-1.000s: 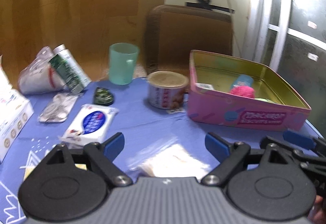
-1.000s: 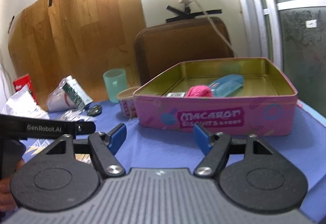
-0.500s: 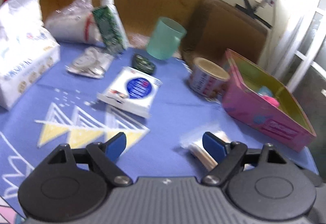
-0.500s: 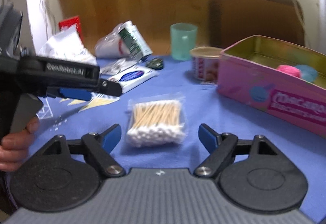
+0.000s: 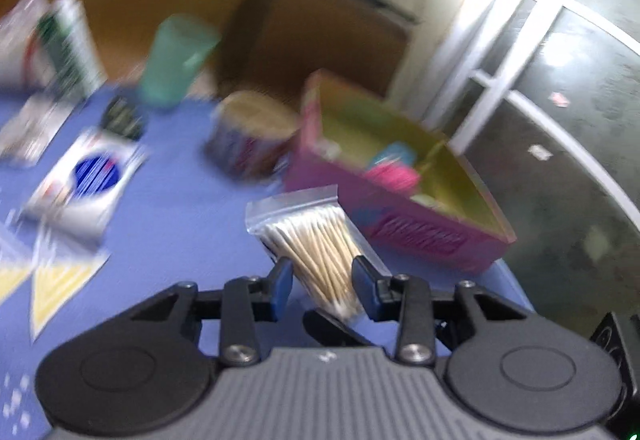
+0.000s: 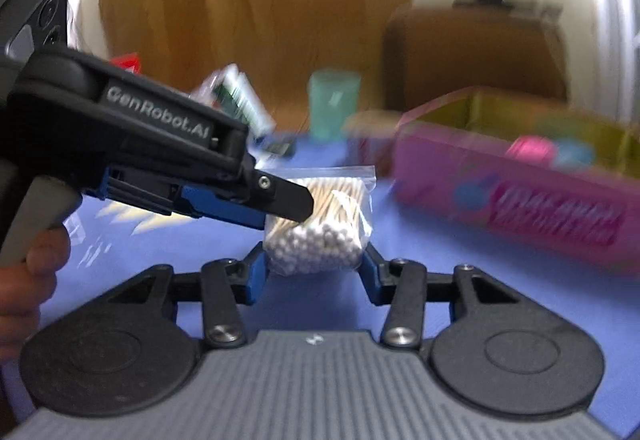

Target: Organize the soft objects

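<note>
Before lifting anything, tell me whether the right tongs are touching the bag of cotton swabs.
Touching. The right wrist view shows the bag of cotton swabs squeezed between both fingers of the right tongs, no gap on either side.

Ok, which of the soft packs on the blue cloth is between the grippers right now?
The clear zip bag of cotton swabs; both grippers close around it. The white wipes pack with the blue oval label lies untouched further left.

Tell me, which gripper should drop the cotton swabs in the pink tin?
Probably the right gripper: its fingers close on the bag of cotton swabs, with the pink tin on its side. The left gripper also straddles the bag.
</note>
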`<action>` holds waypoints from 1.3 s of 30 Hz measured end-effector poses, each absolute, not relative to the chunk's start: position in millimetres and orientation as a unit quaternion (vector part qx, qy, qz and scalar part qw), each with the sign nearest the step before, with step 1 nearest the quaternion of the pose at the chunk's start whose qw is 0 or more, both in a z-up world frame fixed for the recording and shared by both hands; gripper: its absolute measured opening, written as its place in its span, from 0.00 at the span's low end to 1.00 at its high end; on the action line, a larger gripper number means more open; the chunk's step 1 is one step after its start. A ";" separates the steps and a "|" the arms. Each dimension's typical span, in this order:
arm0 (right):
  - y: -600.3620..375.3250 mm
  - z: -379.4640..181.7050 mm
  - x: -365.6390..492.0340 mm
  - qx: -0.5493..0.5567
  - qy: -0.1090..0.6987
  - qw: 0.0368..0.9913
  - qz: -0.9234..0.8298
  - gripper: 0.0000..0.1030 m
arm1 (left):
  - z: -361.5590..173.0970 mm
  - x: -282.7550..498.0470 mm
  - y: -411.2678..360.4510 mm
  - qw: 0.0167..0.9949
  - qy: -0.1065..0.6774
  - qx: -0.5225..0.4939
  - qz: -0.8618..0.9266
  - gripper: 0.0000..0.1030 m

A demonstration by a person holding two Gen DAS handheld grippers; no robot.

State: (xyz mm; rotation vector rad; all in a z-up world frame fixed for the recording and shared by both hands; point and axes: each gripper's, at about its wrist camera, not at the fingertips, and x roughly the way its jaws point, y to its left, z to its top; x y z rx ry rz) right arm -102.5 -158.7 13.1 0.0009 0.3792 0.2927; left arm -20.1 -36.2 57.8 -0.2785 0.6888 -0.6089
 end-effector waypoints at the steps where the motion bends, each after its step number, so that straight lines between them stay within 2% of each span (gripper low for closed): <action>1: -164.7 18.4 -105.2 0.002 0.167 0.977 0.133 0.49 | 67.9 -18.9 -48.1 0.889 0.320 -0.122 -0.303 0.33; 6: -208.1 40.2 -101.4 0.023 0.106 0.993 0.050 0.49 | 101.8 -1.5 -119.9 0.892 0.286 -0.060 -0.345 0.34; 9: -245.8 47.3 -88.3 0.046 0.097 0.994 -0.005 0.49 | 106.8 14.5 -162.6 0.895 0.280 -0.035 -0.345 0.38; 10: -256.8 48.3 -82.3 0.052 0.096 0.994 -0.026 0.50 | 105.4 20.7 -174.8 0.898 0.280 -0.029 -0.338 0.43; 12: -275.5 47.3 -64.4 0.048 0.105 0.992 -0.059 0.56 | 98.9 31.5 -192.6 0.911 0.279 -0.013 -0.303 0.44; 13: -283.6 44.6 -52.2 0.037 0.121 0.989 -0.075 0.63 | 95.5 34.6 -195.9 0.914 0.284 -0.009 -0.288 0.44; 16: -301.8 37.7 -43.2 0.046 0.132 0.984 -0.109 0.64 | 85.8 36.5 -187.9 0.914 0.293 -0.022 -0.279 0.44; 19: -304.1 34.9 -58.5 0.066 0.107 0.987 -0.102 0.64 | 80.2 30.5 -165.6 0.926 0.285 -0.011 -0.247 0.45; 27: -266.8 31.7 -92.4 0.088 0.070 0.991 -0.075 0.64 | 64.3 14.6 -123.2 0.937 0.298 0.006 -0.182 0.45; 39: -238.6 26.3 -106.0 0.144 0.137 0.980 -0.016 0.64 | 49.4 -12.4 -68.5 0.945 0.295 0.018 -0.143 0.47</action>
